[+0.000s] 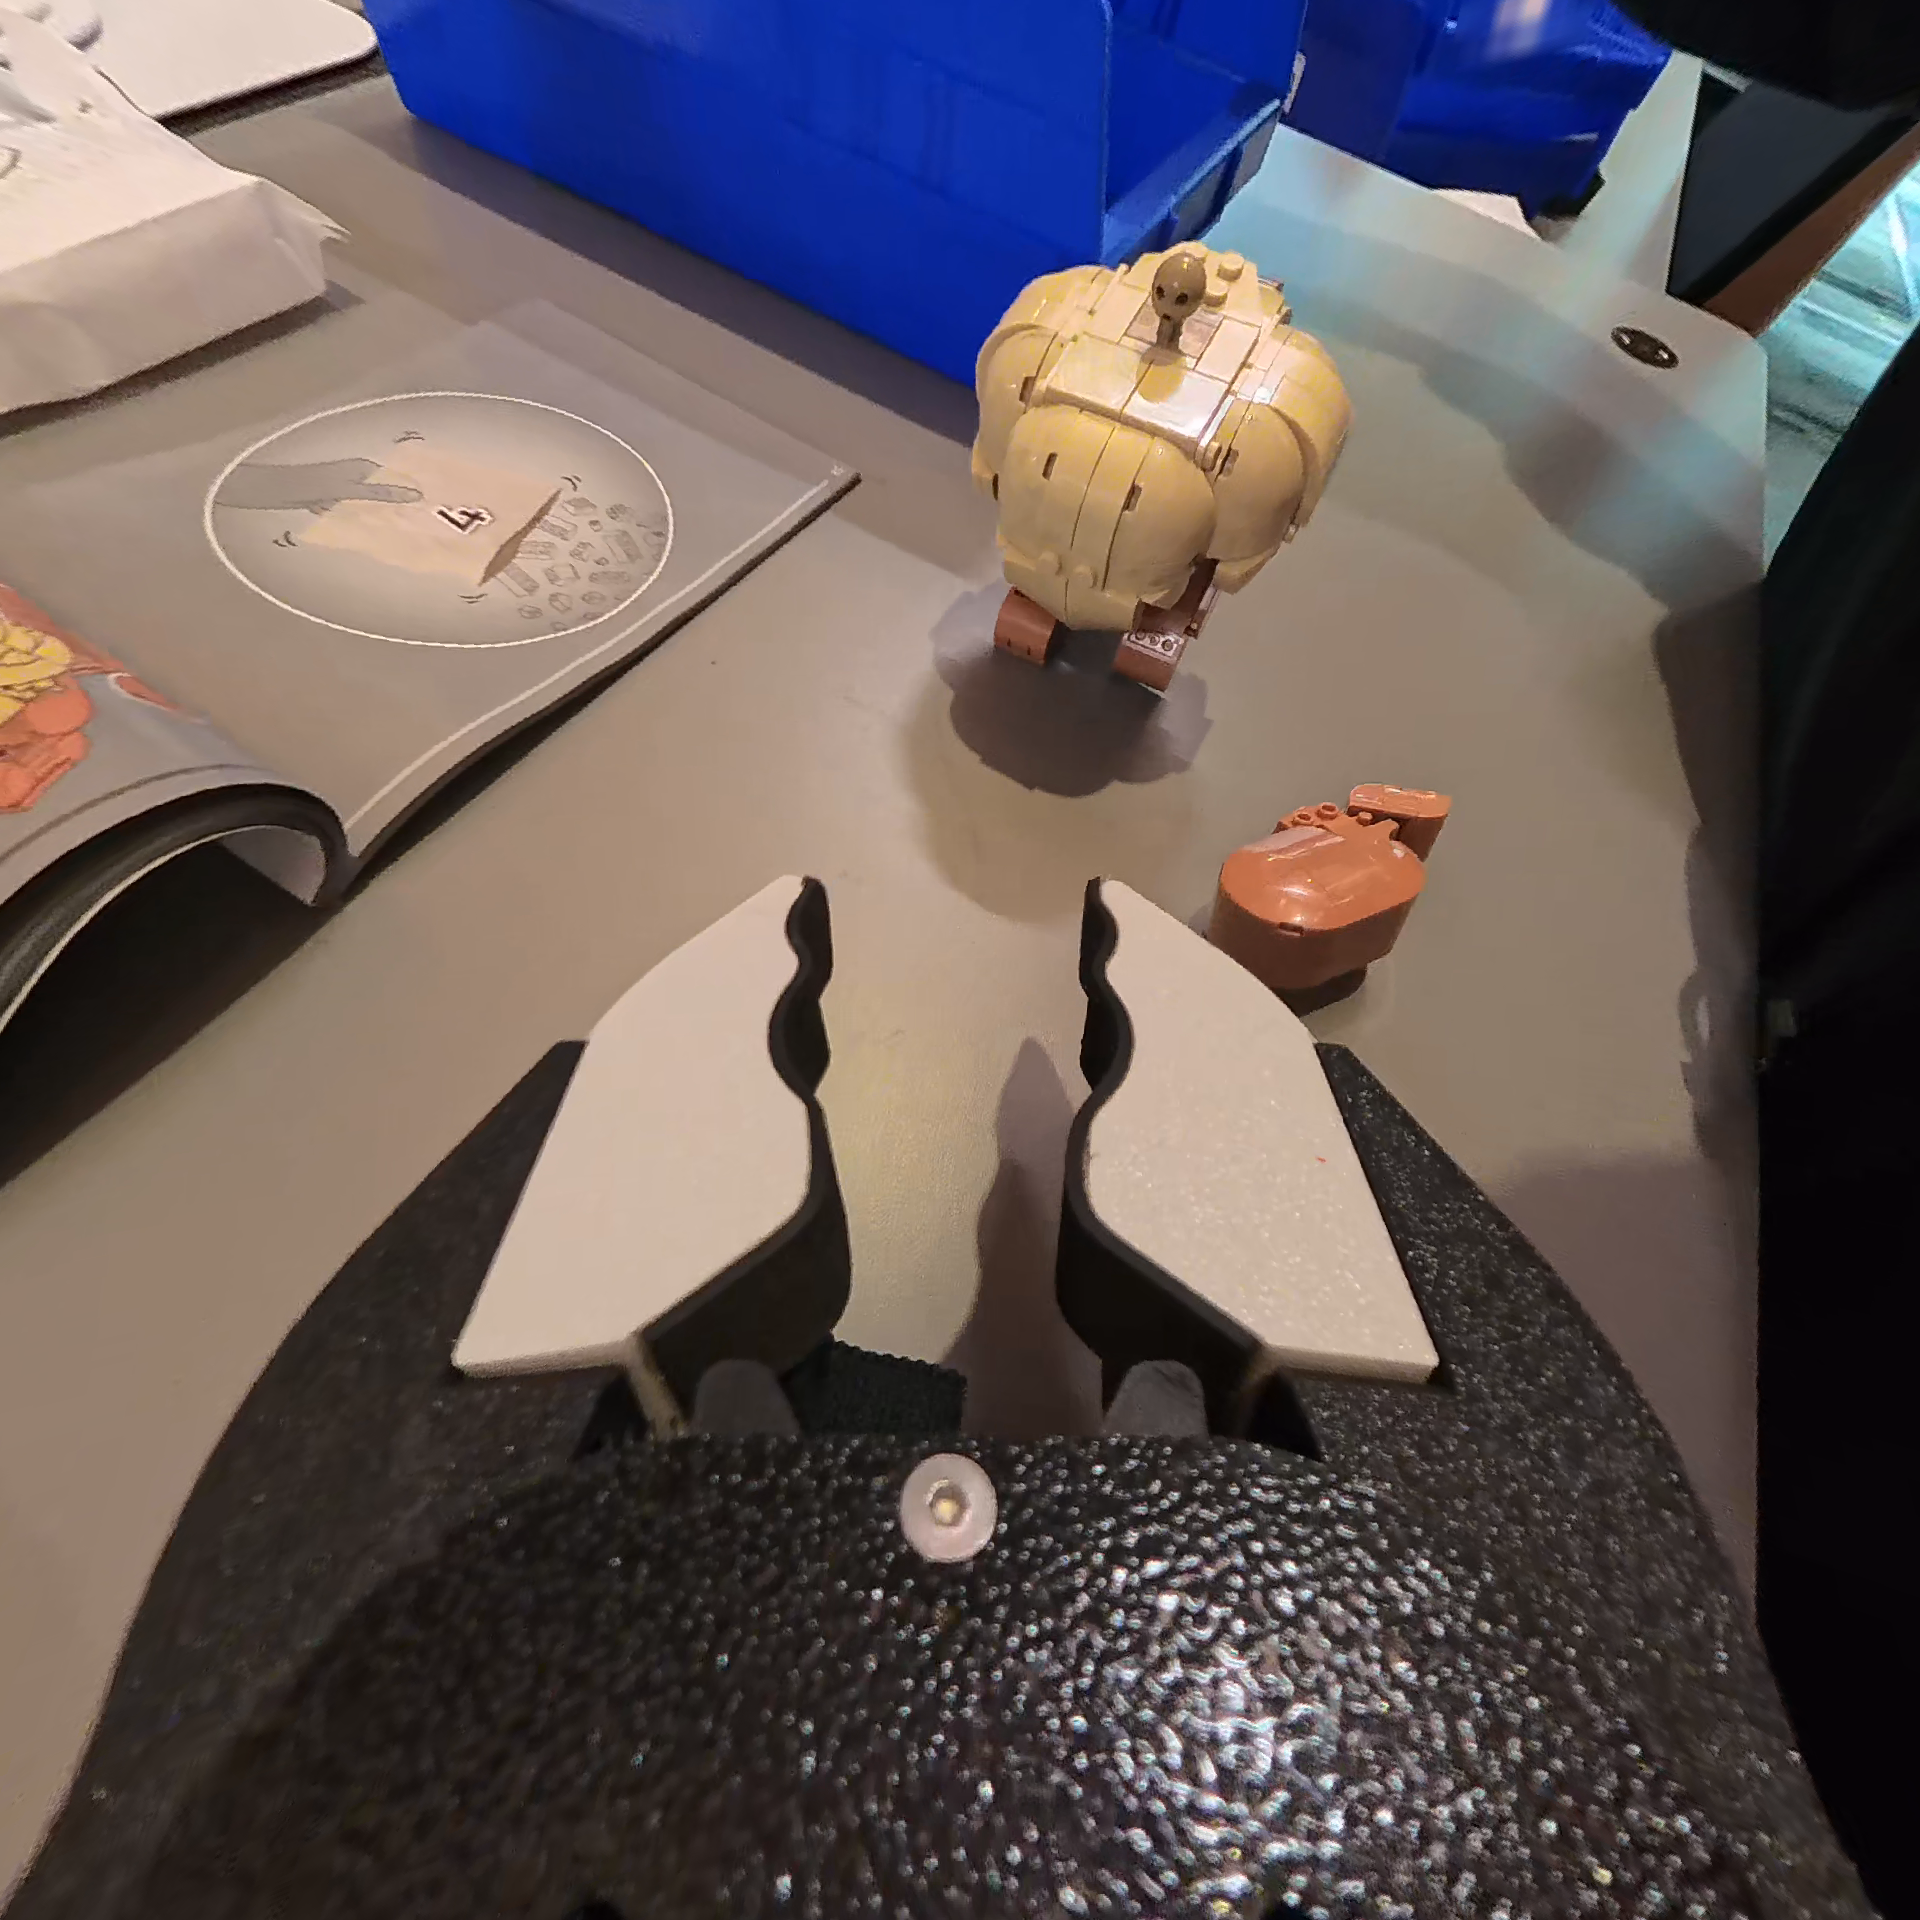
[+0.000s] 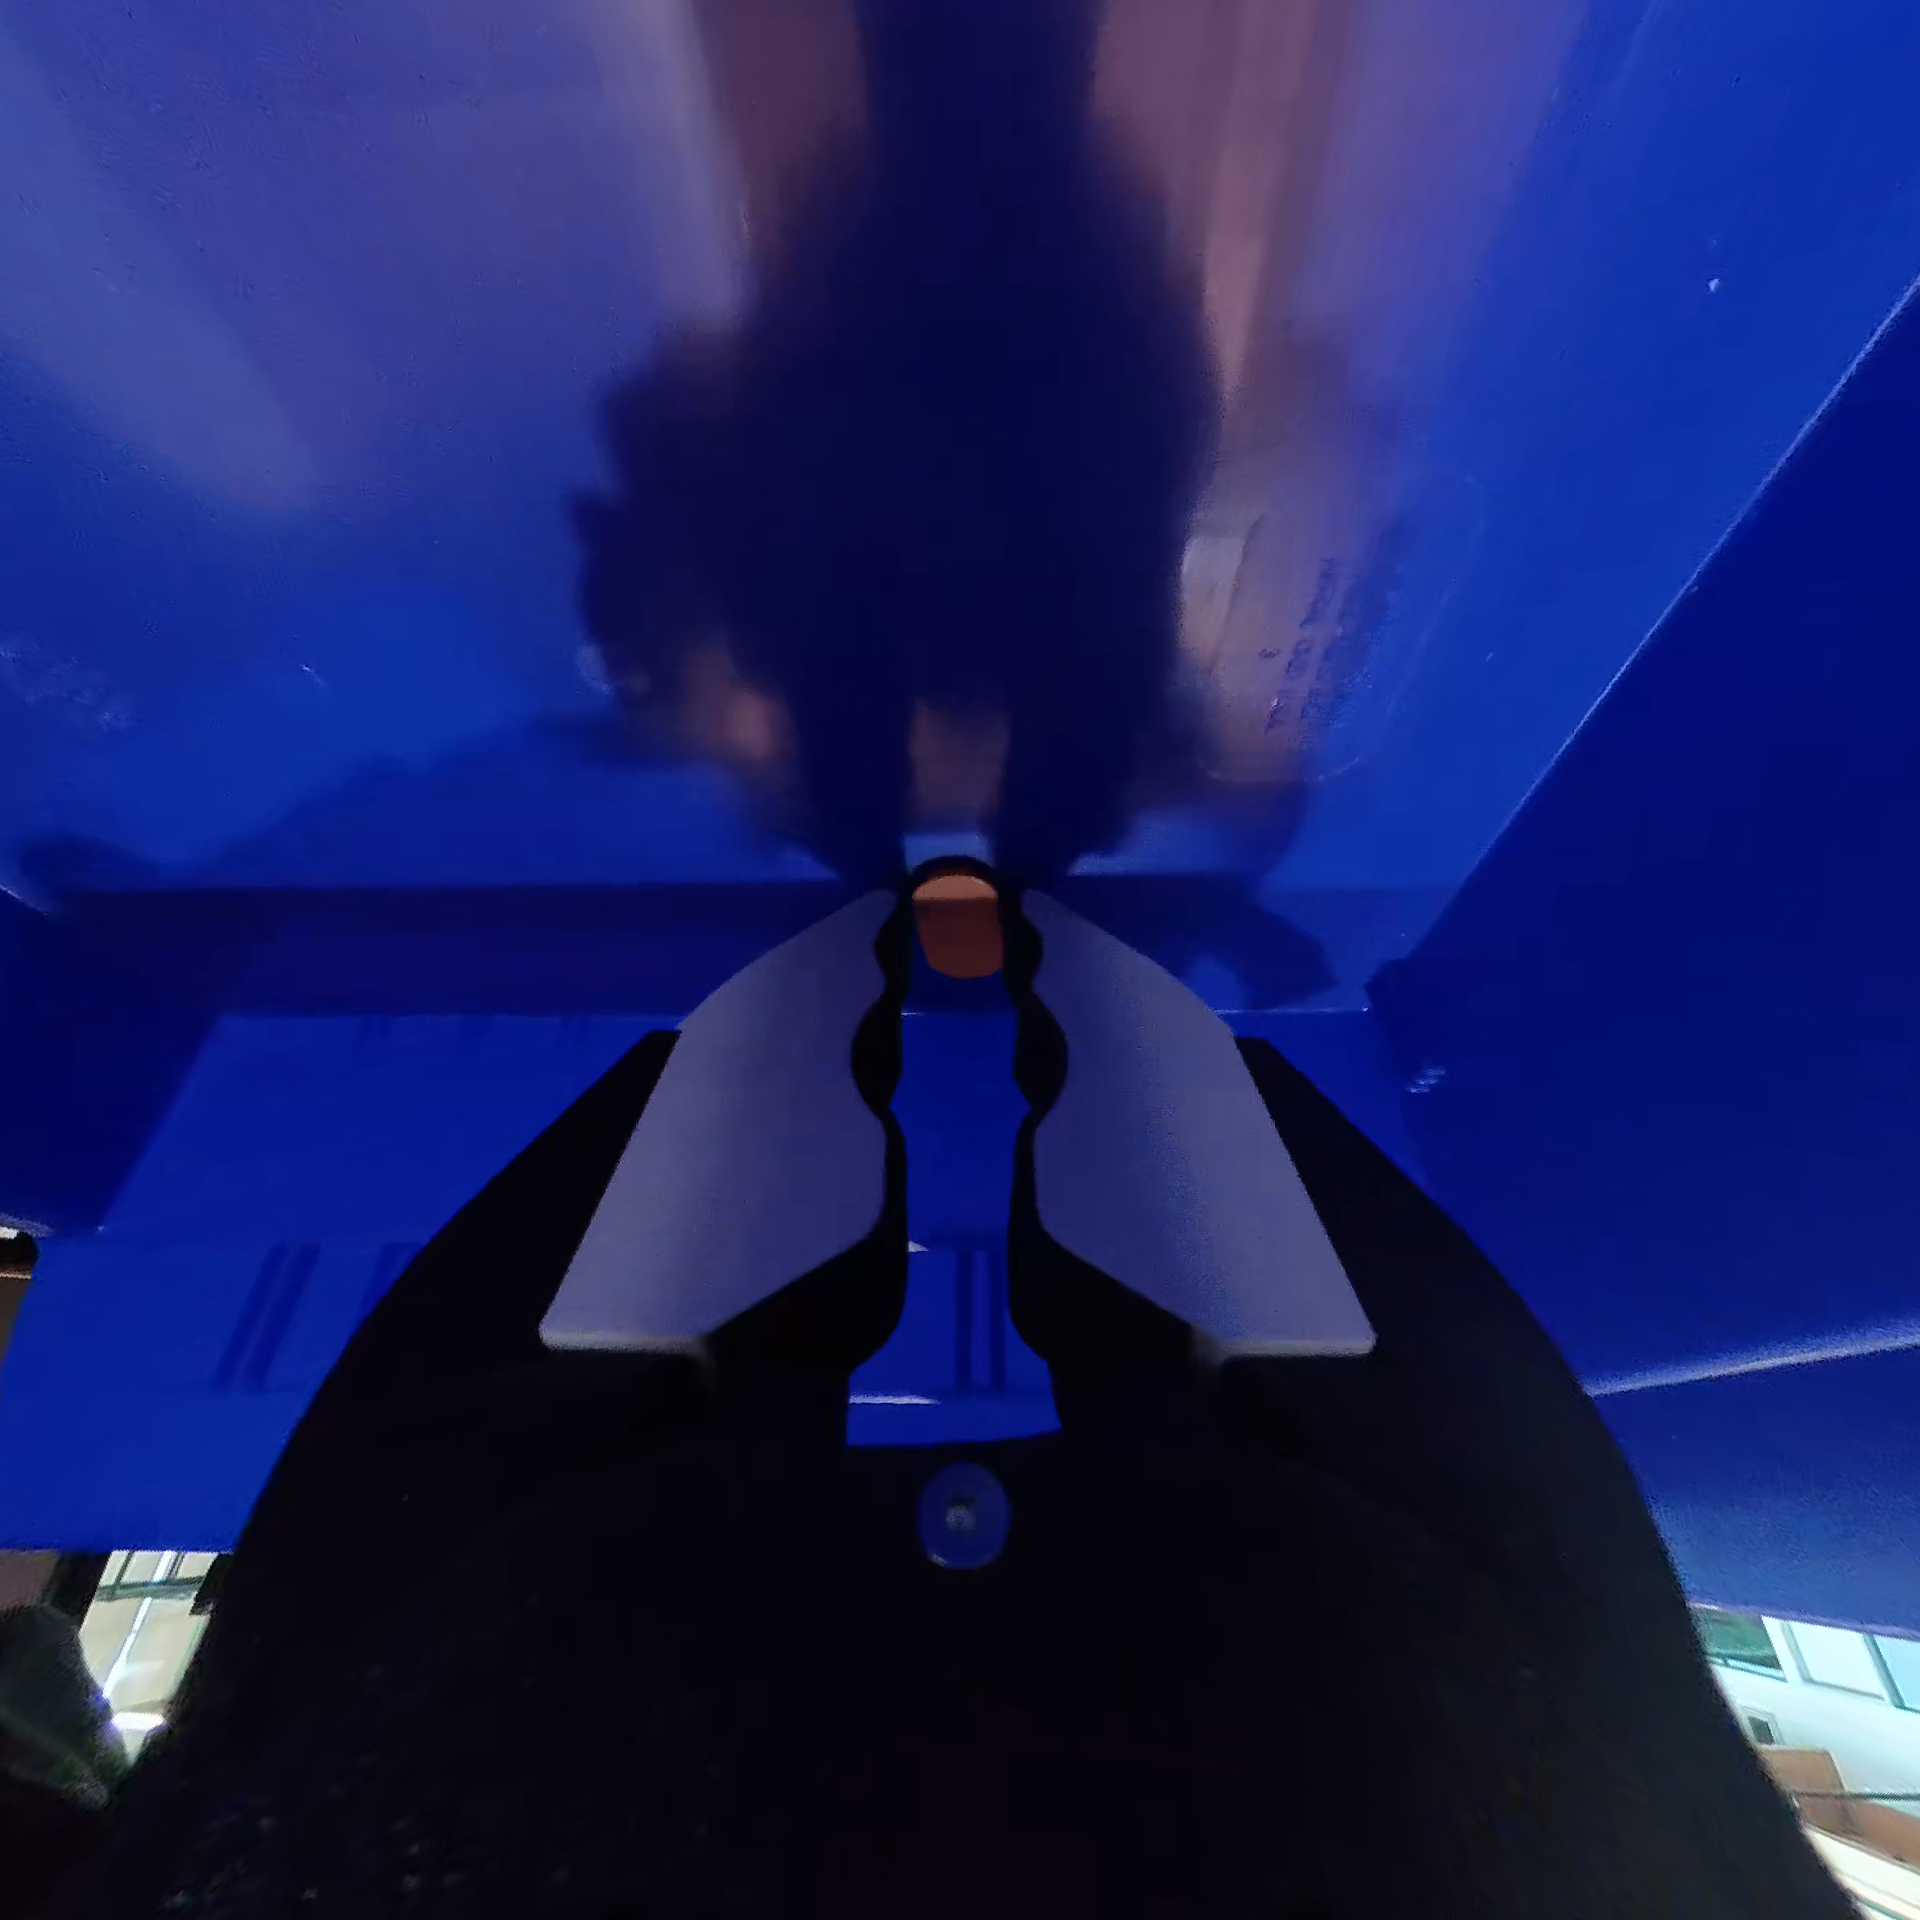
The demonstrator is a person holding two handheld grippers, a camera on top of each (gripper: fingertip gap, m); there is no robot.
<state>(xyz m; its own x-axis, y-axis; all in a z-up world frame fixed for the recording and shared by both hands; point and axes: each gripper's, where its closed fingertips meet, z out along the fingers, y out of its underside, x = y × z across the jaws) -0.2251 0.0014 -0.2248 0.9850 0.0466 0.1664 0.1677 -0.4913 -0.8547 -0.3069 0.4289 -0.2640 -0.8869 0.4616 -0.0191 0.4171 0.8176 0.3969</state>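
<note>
Inside a blue bin [image 2: 312,520], the right hand-held gripper [image 2: 958,925] pinches a small brown brick piece [image 2: 956,930]; the left hand-held gripper [image 1: 951,914] hovers open and empty above the bench [image 1: 727,831], near a brown brick assembly [image 1: 1320,894].

Booklet [image 1: 436,582] left on table [image 1: 727,831], brick model [image 1: 1153,436] ctr w/ bin [image 1: 831,135] behind, small piece [image 1: 1320,894] front-right.

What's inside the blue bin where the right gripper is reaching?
The right gripper is inside the blue bin, its fingertips closed on a small brown brick piece. Beyond it, a dark shadow and blur cover the bin's inside; a pale patch shows through, but no other contents are discernible.
</note>
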